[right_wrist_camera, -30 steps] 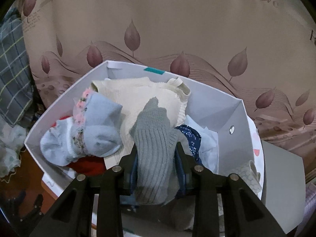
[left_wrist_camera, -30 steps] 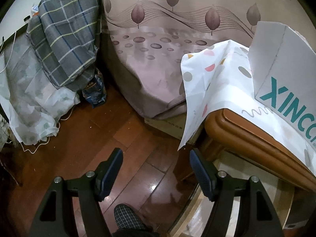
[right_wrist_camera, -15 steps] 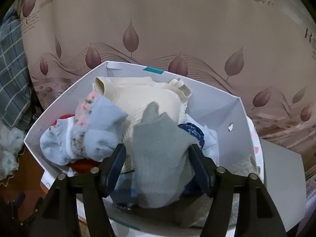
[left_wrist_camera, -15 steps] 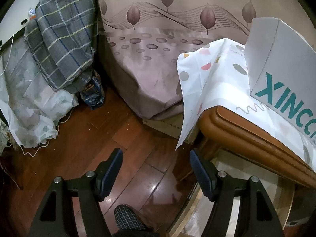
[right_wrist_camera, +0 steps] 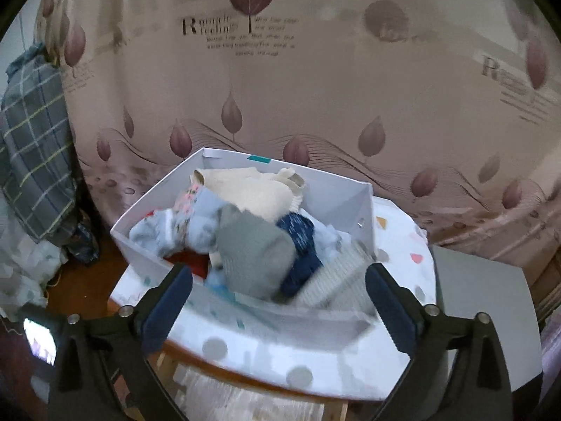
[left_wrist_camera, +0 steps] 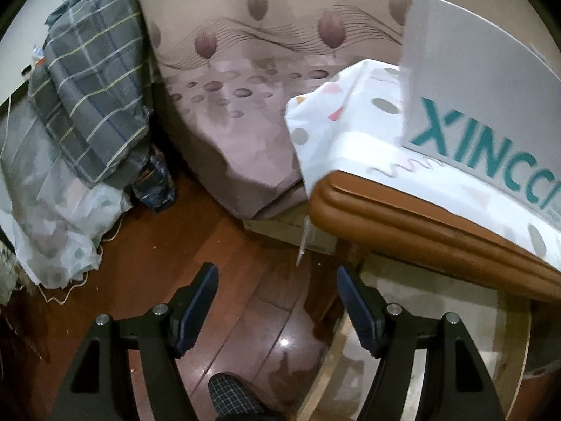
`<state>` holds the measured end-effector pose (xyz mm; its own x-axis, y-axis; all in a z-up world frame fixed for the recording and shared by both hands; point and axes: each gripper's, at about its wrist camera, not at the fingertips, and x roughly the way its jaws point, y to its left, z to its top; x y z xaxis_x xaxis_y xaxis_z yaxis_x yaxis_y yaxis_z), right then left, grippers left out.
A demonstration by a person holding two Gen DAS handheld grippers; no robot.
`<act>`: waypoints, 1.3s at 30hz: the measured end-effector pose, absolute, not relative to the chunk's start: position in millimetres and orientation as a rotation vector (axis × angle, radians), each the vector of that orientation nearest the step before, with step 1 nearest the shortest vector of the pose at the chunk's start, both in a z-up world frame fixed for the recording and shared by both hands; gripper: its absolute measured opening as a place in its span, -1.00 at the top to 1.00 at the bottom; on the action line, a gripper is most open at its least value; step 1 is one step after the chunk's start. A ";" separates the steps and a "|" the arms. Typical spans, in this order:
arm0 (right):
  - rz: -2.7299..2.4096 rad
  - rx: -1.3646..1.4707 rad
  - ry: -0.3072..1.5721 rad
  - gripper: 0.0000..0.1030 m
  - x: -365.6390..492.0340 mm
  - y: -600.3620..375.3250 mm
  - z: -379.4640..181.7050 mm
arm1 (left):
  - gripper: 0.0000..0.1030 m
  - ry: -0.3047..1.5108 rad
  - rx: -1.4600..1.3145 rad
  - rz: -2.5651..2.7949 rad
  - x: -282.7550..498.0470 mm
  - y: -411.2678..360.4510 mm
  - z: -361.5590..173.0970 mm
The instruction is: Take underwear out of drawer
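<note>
A white cardboard box (right_wrist_camera: 140, 242) stands on a cloth-covered round table (right_wrist_camera: 315, 361) and holds a heap of clothes. On the heap lie a cream undergarment (right_wrist_camera: 252, 189) at the back, light blue socks (right_wrist_camera: 182, 224) on the left, a grey sock (right_wrist_camera: 252, 256) in front and a navy piece (right_wrist_camera: 298, 238) beside it. My right gripper (right_wrist_camera: 278, 273) hovers just short of the box with its jaws opening wide and nothing pressed between them. My left gripper (left_wrist_camera: 276, 272) is open and empty over the floor, left of the box (left_wrist_camera: 473, 98).
A bed with a leaf-patterned sheet (left_wrist_camera: 245, 122) rises behind the table. A plaid blanket (left_wrist_camera: 94, 87) and pale bedding are piled at the left. The wooden table edge (left_wrist_camera: 403, 217) juts out over the wooden floor (left_wrist_camera: 210, 245). A grey panel (right_wrist_camera: 480, 308) lies right of the table.
My right gripper let go of the grey sock, spread its jaws and pulled back and up from the box. The sock stayed on the heap. The left gripper shifted slightly, still open.
</note>
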<state>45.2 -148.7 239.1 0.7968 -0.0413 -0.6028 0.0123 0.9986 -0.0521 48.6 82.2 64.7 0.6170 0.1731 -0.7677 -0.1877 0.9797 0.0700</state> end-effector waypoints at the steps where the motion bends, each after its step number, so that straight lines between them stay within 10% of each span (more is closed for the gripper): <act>1: -0.033 -0.040 0.643 -0.95 36.0 -151.0 236.0 | -0.40 0.880 -0.009 0.198 46.7 78.4 64.4; 18: -0.119 0.003 0.852 -0.96 -52.2 -171.9 42.1 | -0.40 0.902 0.056 0.051 10.8 19.1 46.5; 39: -0.135 0.082 0.887 -0.96 -48.3 -183.6 12.2 | -0.40 0.944 0.108 -0.033 2.9 -5.6 31.5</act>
<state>-48.3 -183.6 12.2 0.6237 -0.0837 -0.7772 0.1513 0.9884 0.0150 2.9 -5.6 31.5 0.5865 0.0193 -0.8097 0.0753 0.9941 0.0783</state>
